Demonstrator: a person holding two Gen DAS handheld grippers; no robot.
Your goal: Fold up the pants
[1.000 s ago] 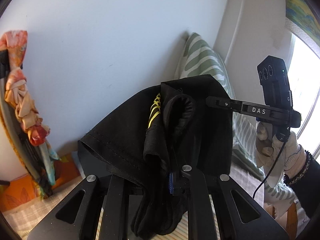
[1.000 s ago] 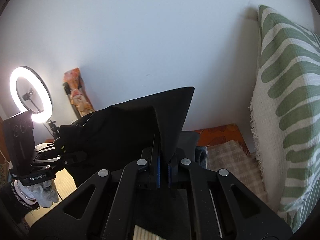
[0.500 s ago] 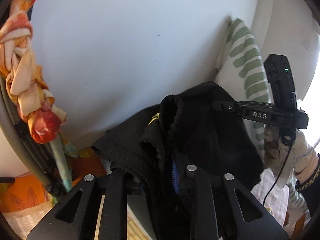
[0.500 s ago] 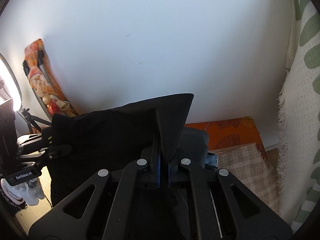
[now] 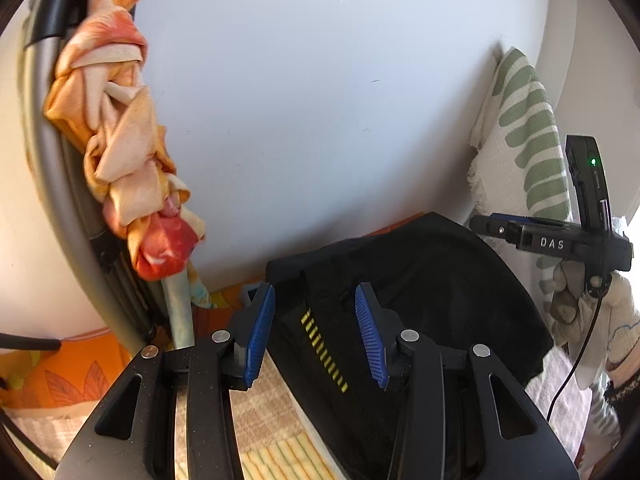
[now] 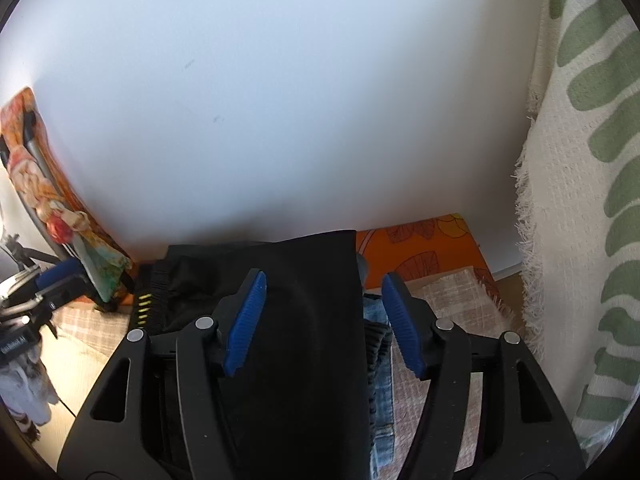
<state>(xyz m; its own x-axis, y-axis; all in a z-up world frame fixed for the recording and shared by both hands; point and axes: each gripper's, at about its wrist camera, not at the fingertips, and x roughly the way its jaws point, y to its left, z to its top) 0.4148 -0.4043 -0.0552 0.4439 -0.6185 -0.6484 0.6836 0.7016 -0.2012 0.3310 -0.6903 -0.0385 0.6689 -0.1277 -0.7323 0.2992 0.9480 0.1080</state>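
Now both sets of tongs, left gripper and right gripper, stand apart over the black pants lying folded by the far wall, so smoothing or re-gripping looks next.

Black pants, yellow dashed stripe, lying folded on checked bedding.

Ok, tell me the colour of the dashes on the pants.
Yellow dashes on black pants, clearest in the left wrist view.
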